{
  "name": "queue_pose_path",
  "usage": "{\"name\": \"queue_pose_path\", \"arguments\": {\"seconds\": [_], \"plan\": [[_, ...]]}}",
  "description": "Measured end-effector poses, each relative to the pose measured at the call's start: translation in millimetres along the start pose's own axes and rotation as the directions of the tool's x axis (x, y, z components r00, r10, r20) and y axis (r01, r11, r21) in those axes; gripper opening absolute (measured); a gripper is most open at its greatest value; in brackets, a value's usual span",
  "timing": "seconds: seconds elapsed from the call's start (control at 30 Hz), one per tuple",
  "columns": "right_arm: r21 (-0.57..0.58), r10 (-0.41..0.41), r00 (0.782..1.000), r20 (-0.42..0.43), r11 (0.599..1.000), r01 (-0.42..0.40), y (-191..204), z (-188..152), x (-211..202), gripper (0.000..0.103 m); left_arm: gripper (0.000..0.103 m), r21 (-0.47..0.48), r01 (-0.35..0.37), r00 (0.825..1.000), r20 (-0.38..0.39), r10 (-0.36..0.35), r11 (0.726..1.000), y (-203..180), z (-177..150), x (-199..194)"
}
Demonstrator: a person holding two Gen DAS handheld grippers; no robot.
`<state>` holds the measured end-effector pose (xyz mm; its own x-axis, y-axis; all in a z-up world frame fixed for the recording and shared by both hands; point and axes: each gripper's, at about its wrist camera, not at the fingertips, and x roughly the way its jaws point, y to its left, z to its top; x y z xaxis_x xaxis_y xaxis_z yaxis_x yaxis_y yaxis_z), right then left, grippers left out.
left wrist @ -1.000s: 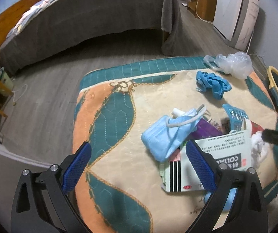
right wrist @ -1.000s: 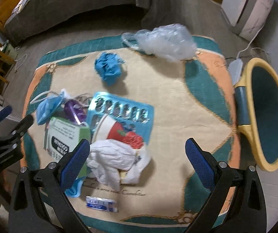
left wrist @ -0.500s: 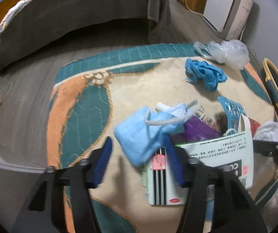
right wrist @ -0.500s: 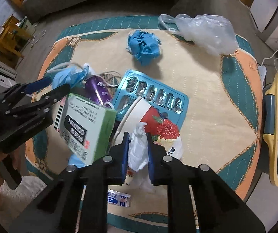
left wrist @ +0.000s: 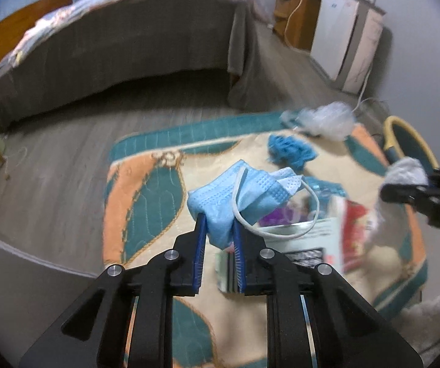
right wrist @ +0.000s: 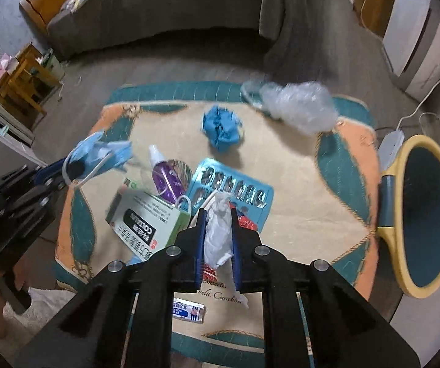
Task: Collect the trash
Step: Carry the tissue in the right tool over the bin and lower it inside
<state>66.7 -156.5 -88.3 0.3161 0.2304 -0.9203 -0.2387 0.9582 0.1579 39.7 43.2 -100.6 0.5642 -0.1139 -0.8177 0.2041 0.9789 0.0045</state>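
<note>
I'm gripping a mask (left wrist: 235, 196) in my left tool (left wrist: 218, 233) and a tissue (right wrist: 218, 230) in my right tool (right wrist: 218, 233); both have just clamped and lifted clear of the rug (right wrist: 296, 208), so the bin (right wrist: 428, 214) is coming next.

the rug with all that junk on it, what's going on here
A person is clearing trash off the rug with two handheld grippers. The left gripper is shut on a blue face mask, the right gripper on a crumpled white tissue. A medicine box, blister pack and purple bottle still lie there, and a yellow-rimmed bin waits alongside.
</note>
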Motion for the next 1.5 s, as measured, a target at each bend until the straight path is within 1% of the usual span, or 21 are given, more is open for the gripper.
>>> {"name": "queue_pose_path", "arguments": {"seconds": [0.07,0.17,0.23,0.3,0.37,0.4,0.47,0.57,0.67,0.73,0.8,0.87,0.97,1.1,1.2,1.37,1.5], "plan": [[0.005,0.0,0.999,0.034,1.0,0.0,-2,0,-14,0.013,0.018,0.006,0.018,0.999,0.026,-0.019,1.0,-6,0,-20],[-0.007,-0.02,0.996,0.086,1.0,0.021,0,-2,-33,0.013,0.018,0.011,0.047,0.997,0.063,-0.047,0.999,-11,-2,-50],[-0.012,-0.027,0.994,0.108,1.0,0.028,0,-4,-43,0.013,0.018,0.014,0.057,0.995,0.083,-0.058,0.998,-14,-6,-73],[-0.008,-0.02,0.992,0.128,1.0,0.021,-2,-7,-54,0.013,0.018,0.0,0.069,0.992,0.102,-0.069,0.998,-15,-9,-88],[-0.009,-0.019,0.989,0.147,1.0,0.02,-4,-8,-63,0.013,0.018,-0.019,0.103,0.989,0.111,-0.1,0.994,-19,-13,-104],[-0.013,-0.022,0.987,0.157,1.0,0.024,-4,-8,-67,0.013,0.018,-0.012,0.109,0.988,0.112,-0.107,0.994,-23,-13,-109],[-0.02,-0.032,0.983,0.181,0.999,0.037,-6,-10,-76,0.013,0.018,0.037,0.106,0.985,0.134,-0.11,0.994,-36,-13,-124],[0.001,-0.02,0.982,0.185,1.0,0.02,-14,-13,-82,0.013,0.018,0.072,0.114,0.978,0.167,-0.124,0.991,-51,-12,-145],[0.014,-0.019,0.982,0.19,1.0,0.017,-20,-14,-87,0.013,0.018,0.13,0.097,0.972,0.201,-0.122,0.987,-70,-8,-163],[0.011,-0.044,0.979,0.2,0.999,0.043,-26,-14,-92,0.013,0.018,0.145,0.132,0.967,0.197,-0.159,0.981,-84,-2,-170],[0.018,-0.062,0.976,0.209,0.998,0.06,-33,-16,-97,0.013,0.018,0.153,0.157,0.966,0.182,-0.184,0.976,-96,3,-169],[0.047,-0.08,0.974,0.214,0.996,0.071,-48,-19,-102,0.013,0.018,0.206,0.151,0.965,0.183,-0.189,0.967,-117,7,-170],[0.112,-0.076,0.972,0.221,0.992,0.052,-77,-22,-110,0.013,0.018,0.258,0.158,0.962,0.178,-0.207,0.953,-142,17,-167],[0.175,-0.118,0.966,0.231,0.981,0.078,-116,-25,-120,0.013,0.018,0.337,0.146,0.96,0.177,-0.215,0.93,-178,34,-160],[0.216,-0.141,0.964,0.226,0.972,0.091,-144,-28,-124,0.013,0.018,0.352,0.177,0.959,0.15,-0.242,0.919,-203,53,-143],[0.255,-0.199,0.956,0.214,0.957,0.142,-186,-33,-126,0.013,0.018,0.382,0.214,0.957,0.102,-0.271,0.899,-234,73,-110],[0.309,-0.214,0.958,0.19,0.94,0.149,-219,-37,-120,0.013,0.018,0.402,0.233,0.957,0.066,-0.282,0.885,-263,94,-79]]}}
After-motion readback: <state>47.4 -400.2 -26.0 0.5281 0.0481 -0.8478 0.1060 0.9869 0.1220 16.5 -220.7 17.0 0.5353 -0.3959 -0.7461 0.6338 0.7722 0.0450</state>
